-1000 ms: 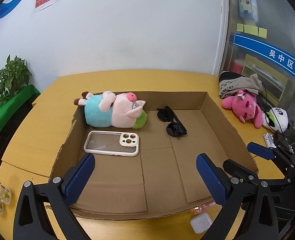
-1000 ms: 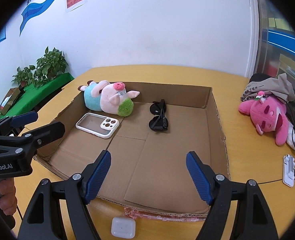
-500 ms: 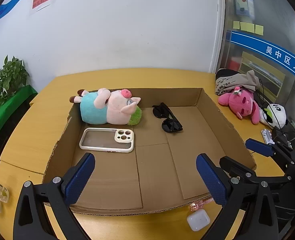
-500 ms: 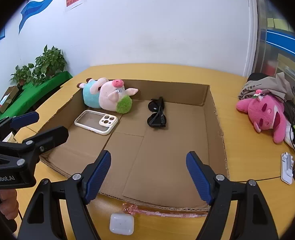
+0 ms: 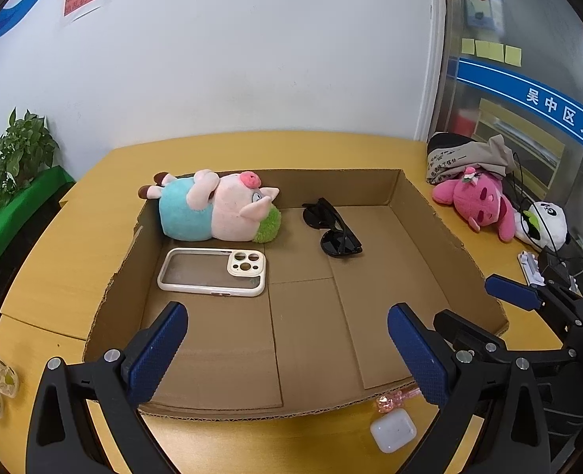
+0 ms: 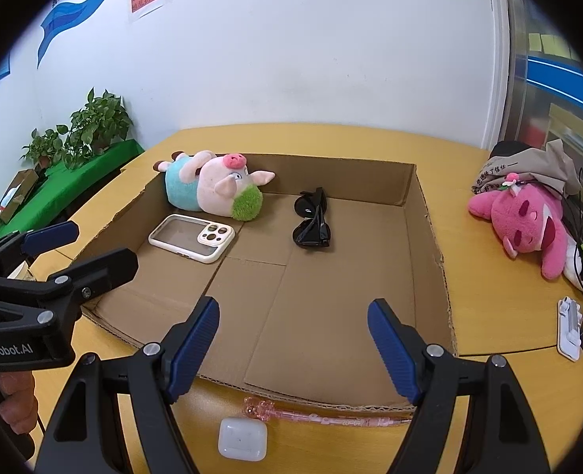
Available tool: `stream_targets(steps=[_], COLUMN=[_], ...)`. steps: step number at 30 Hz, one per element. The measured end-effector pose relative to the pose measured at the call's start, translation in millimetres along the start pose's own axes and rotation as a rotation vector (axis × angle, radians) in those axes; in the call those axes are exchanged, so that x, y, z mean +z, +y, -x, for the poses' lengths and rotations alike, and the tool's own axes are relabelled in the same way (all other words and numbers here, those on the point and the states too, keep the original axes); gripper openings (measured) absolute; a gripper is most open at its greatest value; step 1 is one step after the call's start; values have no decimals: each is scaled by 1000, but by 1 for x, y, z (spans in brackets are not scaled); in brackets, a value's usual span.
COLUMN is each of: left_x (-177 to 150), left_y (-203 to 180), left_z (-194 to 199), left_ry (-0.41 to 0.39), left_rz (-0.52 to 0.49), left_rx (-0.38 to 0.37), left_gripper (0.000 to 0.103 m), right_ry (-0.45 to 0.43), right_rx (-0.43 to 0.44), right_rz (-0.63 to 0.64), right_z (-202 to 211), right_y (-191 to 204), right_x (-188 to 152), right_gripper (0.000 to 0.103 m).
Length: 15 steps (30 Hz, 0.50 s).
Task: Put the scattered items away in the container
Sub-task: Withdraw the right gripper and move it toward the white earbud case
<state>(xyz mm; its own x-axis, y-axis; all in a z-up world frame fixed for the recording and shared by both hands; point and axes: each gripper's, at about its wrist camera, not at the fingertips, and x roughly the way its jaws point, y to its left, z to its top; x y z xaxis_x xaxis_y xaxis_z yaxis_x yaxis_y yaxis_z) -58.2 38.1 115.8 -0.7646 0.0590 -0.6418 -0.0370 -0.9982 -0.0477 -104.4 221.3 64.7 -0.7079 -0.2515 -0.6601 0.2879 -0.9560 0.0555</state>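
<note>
Cardboard [image 6: 429, 237] is being used as the container here: a wide, shallow box is being kept low-walled and open-topped on the yellow table [image 6: 488, 276], presumably so that items can be dropped in from above. Three things are already being held inside it, toward the far wall: a plush pig [image 5: 220, 213] is lying on its side in the far left corner, a phone case [image 5: 212, 270] is lying flat just in front of it, and folded black sunglasses [image 5: 332, 227] are resting near the middle. Two smaller items are being left outside, on the table just beside the near wall: a pink pen [image 6: 323, 418] is lying along the box's front edge, and a white earbud case [image 6: 242, 439] is sitting just in front of it. The left gripper [image 5: 287, 349] and the right gripper [image 6: 293, 349] are both being held above the near edge of the box, fingers spread wide apart and nothing between them, seemingly in readiness for these last pieces. The right gripper is being kept nearly over the earbud case, so that item is judged the likeliest next pick. A pink plush toy [image 6: 528, 221] is lying well apart, at the table's right side.
</note>
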Motion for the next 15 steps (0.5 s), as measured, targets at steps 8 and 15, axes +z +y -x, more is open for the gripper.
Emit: stream_targets(steps=[8,15], left_x=[-2,-3], left_y=[3,3], left_z=[-4,-5], left_ry=[13,15], left_rz=[20,18], left_rx=[0,-1], left_gripper=[103,103], right_ry=[-4,2], right_rx=[-10,-3], right_rz=[-10,-3], right_z=[1,-1], right_y=[-6,-3], right_x=[0,-1], right_gripper=[77,77])
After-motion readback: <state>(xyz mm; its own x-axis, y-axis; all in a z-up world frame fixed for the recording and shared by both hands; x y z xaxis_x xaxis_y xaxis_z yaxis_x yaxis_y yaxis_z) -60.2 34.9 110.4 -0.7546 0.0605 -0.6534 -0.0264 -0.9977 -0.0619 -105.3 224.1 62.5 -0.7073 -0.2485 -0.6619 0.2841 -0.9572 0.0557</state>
